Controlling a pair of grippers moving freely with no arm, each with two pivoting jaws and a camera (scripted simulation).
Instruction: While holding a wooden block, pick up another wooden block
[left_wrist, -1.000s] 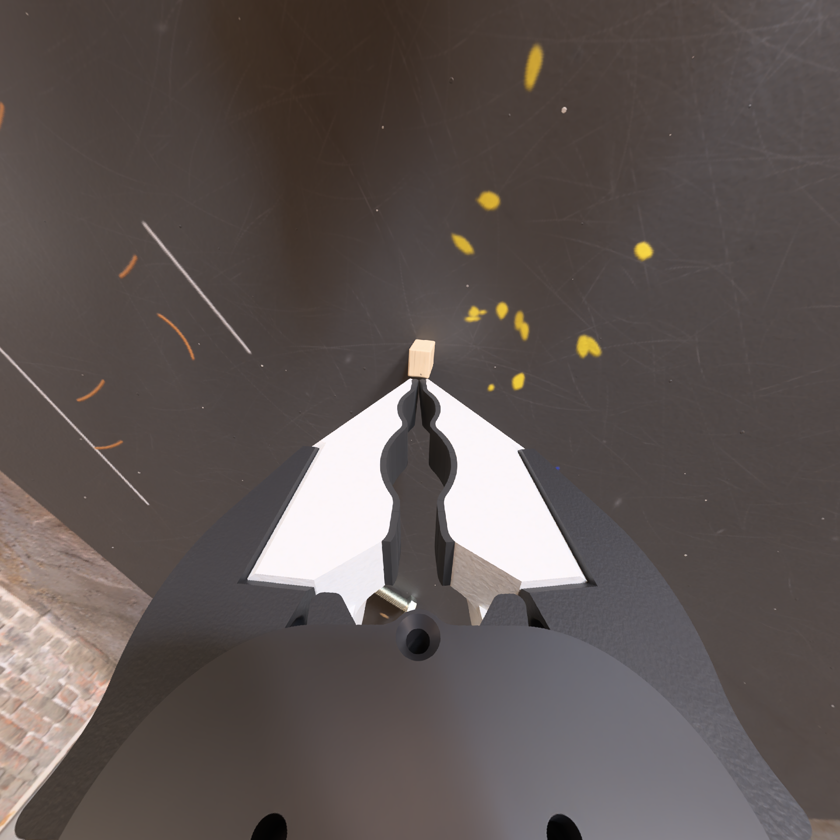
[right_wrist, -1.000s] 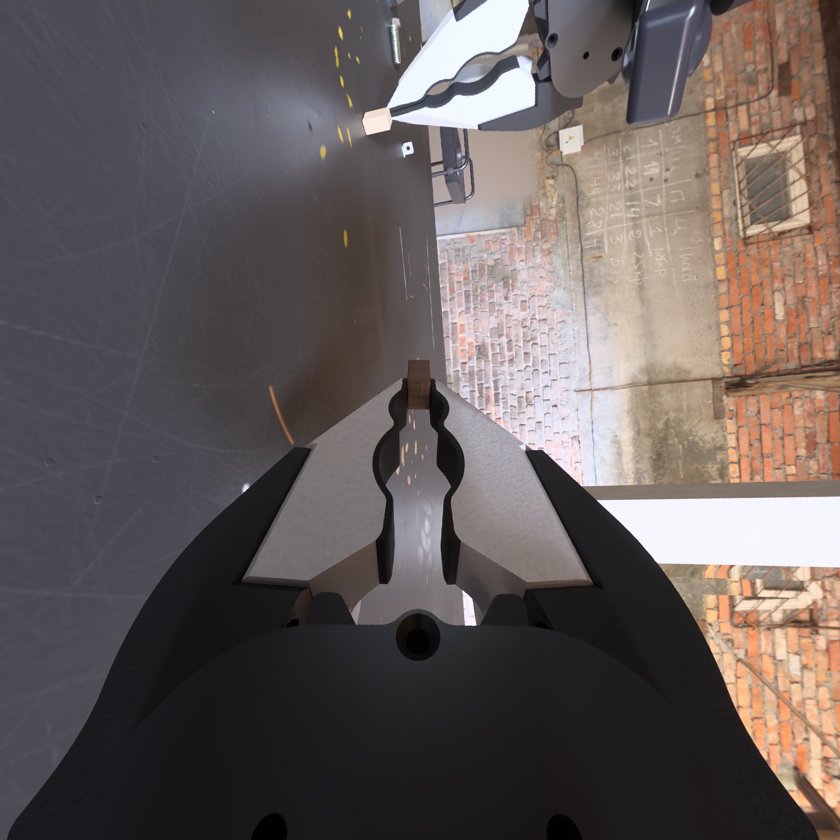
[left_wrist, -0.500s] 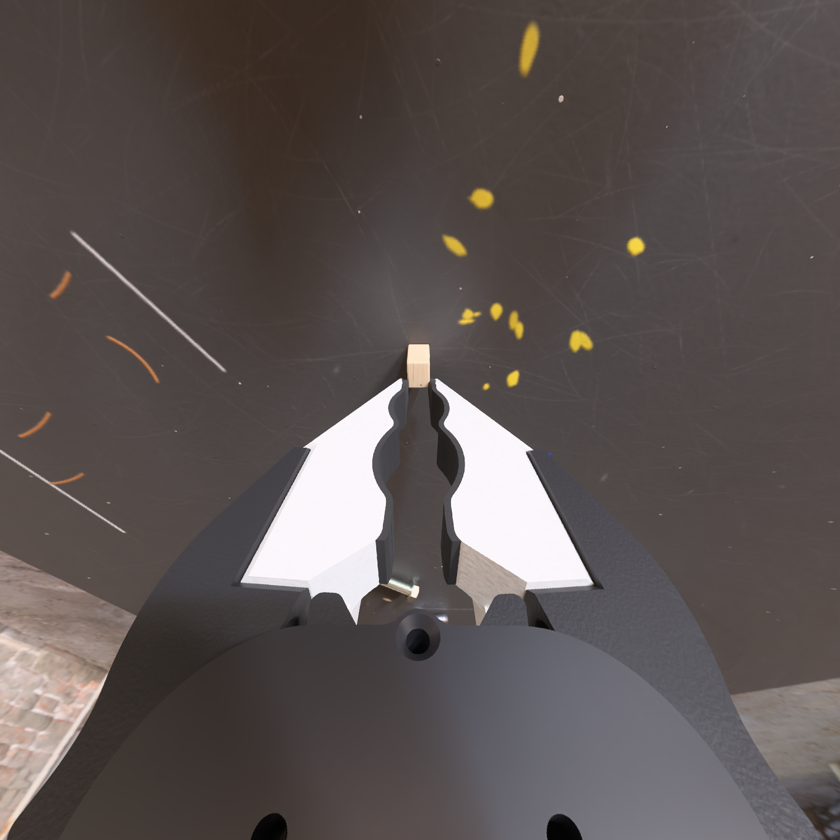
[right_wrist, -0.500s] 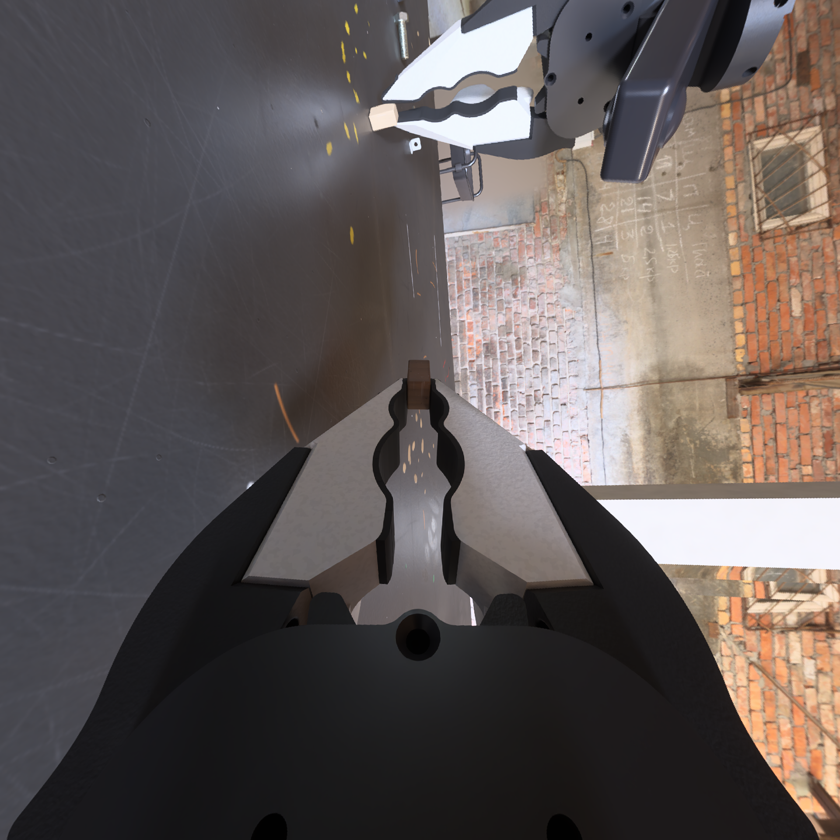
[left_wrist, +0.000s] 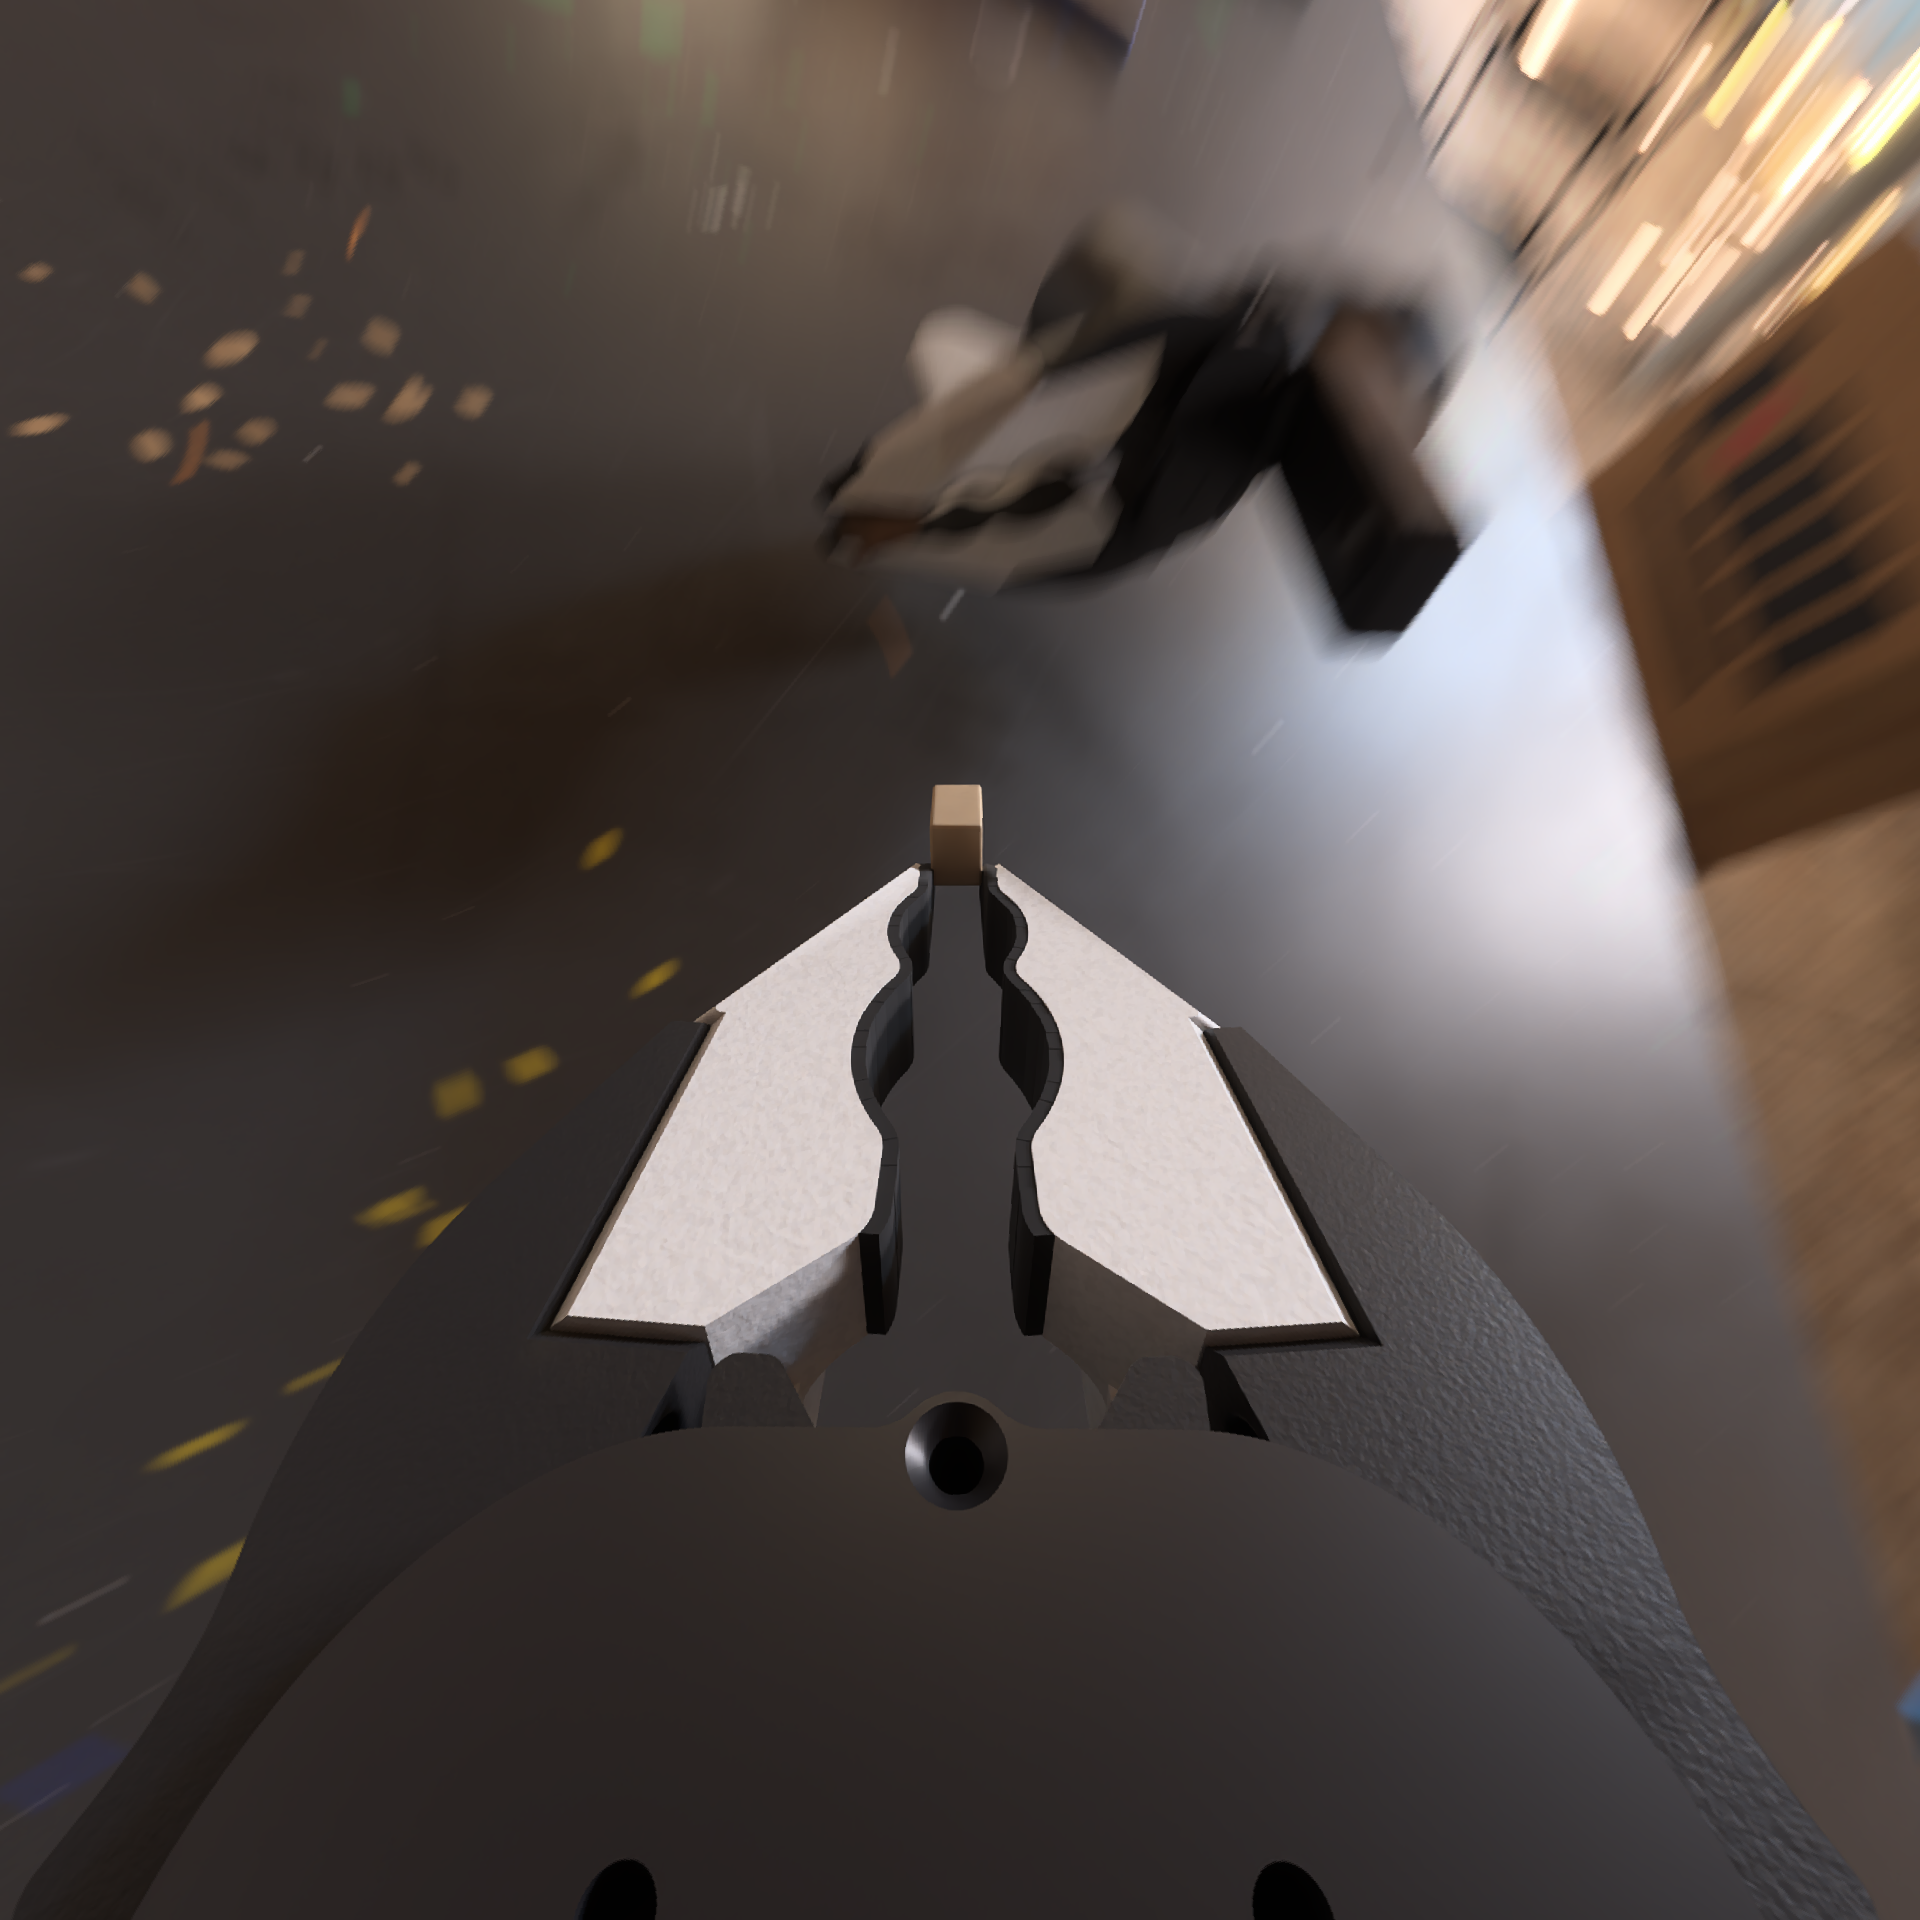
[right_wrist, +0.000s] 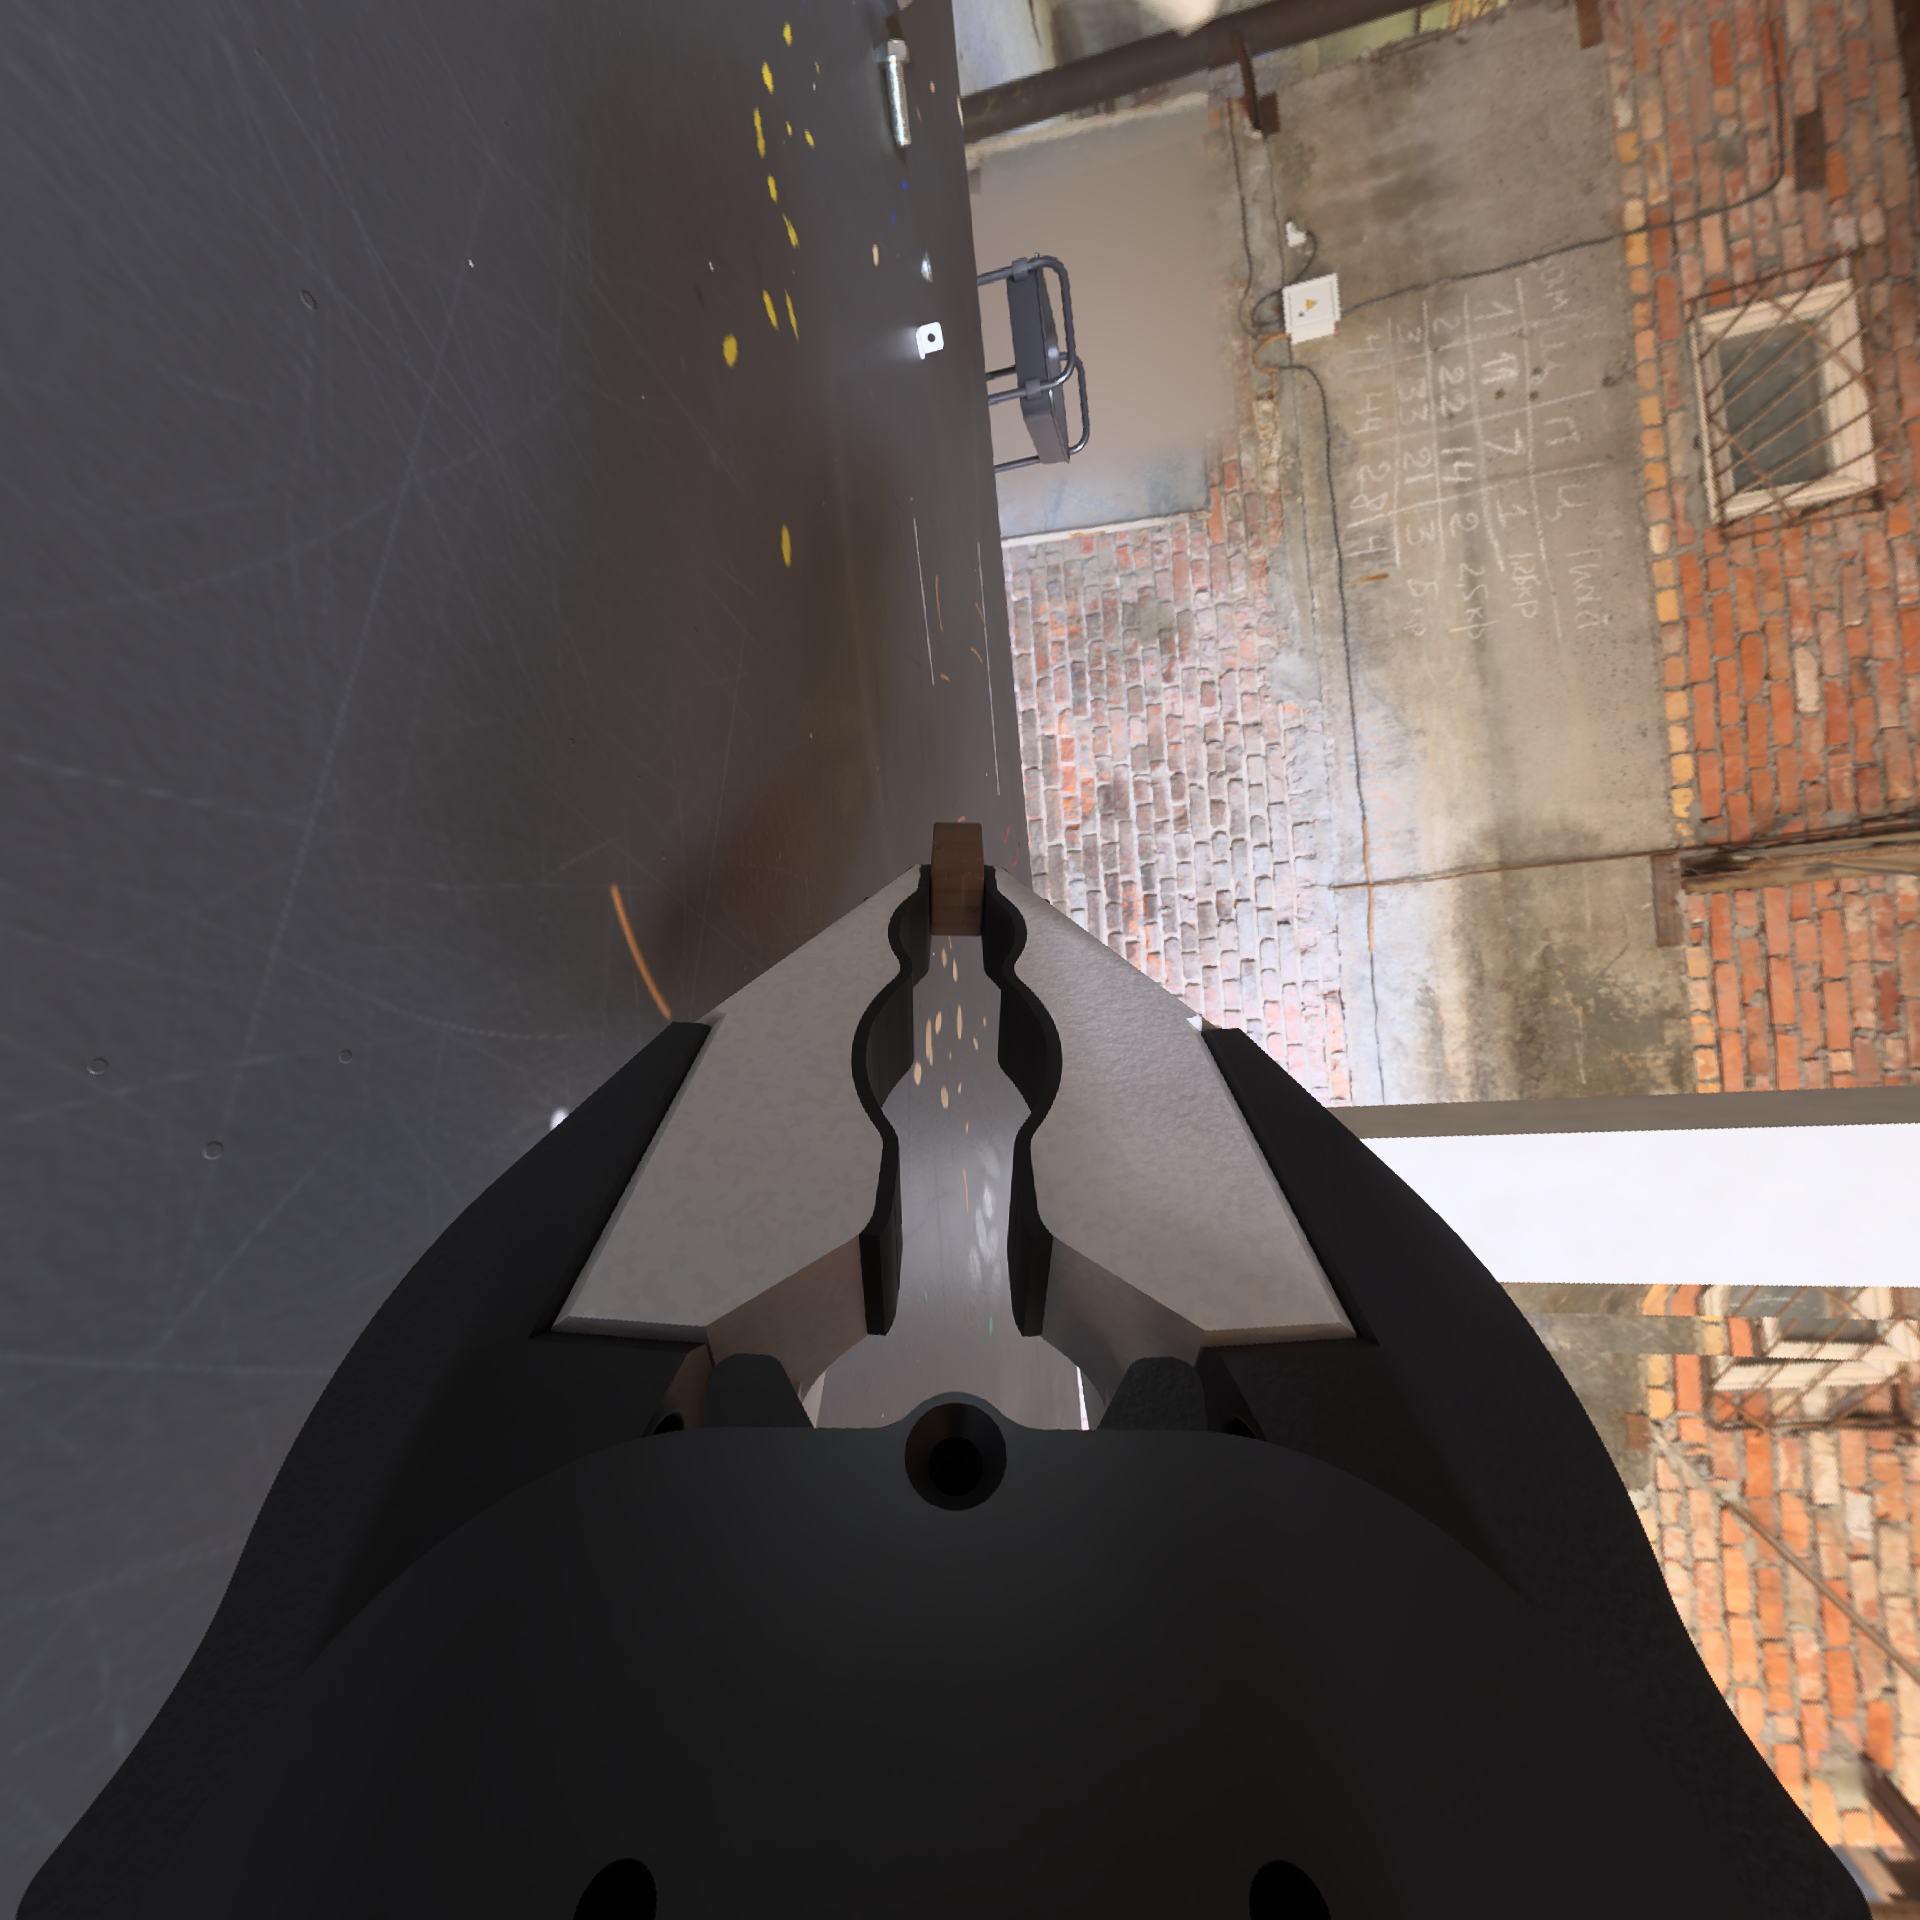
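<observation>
In the left wrist view my left gripper (left_wrist: 957, 871) is shut on a small pale wooden block (left_wrist: 956, 831) that sticks out beyond its tips, above the dark table (left_wrist: 416, 727). The surroundings are motion-blurred. My right gripper (left_wrist: 873, 520) shows blurred at the upper right of that view. In the right wrist view my right gripper (right_wrist: 957, 873) is shut on a small darker brown wooden block (right_wrist: 956, 875), held near the edge of the dark scratched table (right_wrist: 416, 623). The left gripper is out of that view.
Yellow paint flecks (right_wrist: 774, 301) dot the table. A bolt (right_wrist: 896, 88) and a small white bracket (right_wrist: 928, 339) lie near the table's edge. A grey metal frame (right_wrist: 1039, 364) stands beyond the edge, before a brick wall (right_wrist: 1143, 779).
My left gripper has swung fast with the pale block still held, from looking down at the table to facing along it. It has left the right wrist view. The right gripper barely moved.
</observation>
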